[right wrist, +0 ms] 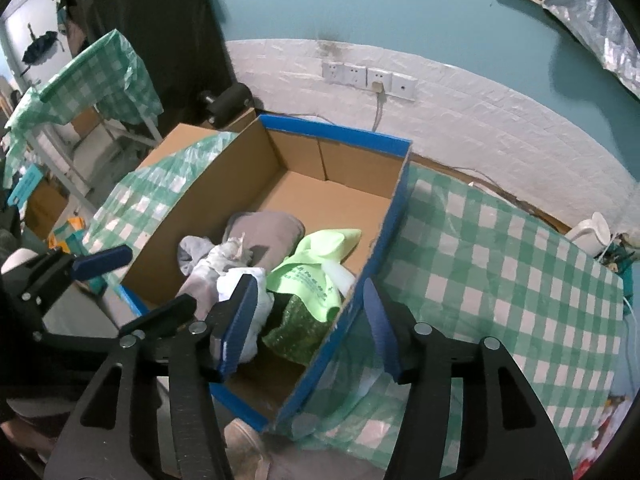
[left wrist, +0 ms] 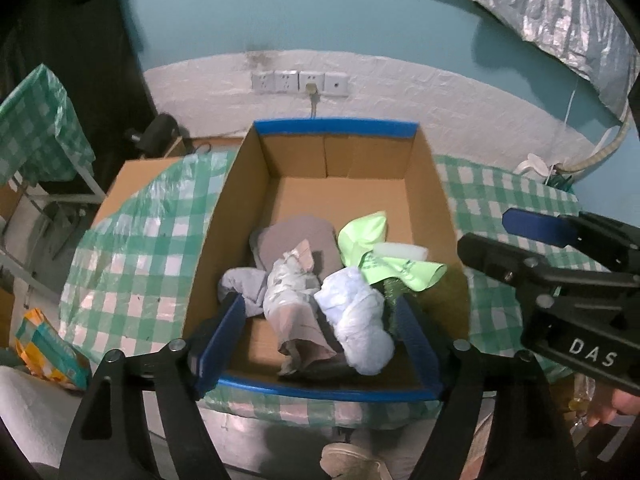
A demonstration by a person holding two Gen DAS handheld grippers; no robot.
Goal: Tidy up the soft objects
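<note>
Crumpled cloths [left wrist: 304, 280], grey, pale blue and lime green, lie heaped inside the cardboard box [left wrist: 236, 208] on the checked surface [left wrist: 132, 248]. Both the left hand-held gripper [left wrist: 320, 344] and the right hand-held gripper [right wrist: 310, 330] hang spread, holding nothing.

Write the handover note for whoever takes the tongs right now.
Left tongs: open, empty, above the near end of the cardboard box.
Right tongs: open, empty, straddling the box's right wall.
In the box, piled at the near end: grey cloth, light green bag, pale blue bundle, white wrapped bundle, green bubble wrap.
Done: these soft items are boxed.
Left: no loose soft items visible on the checked tablecloth; check outside the views.
</note>
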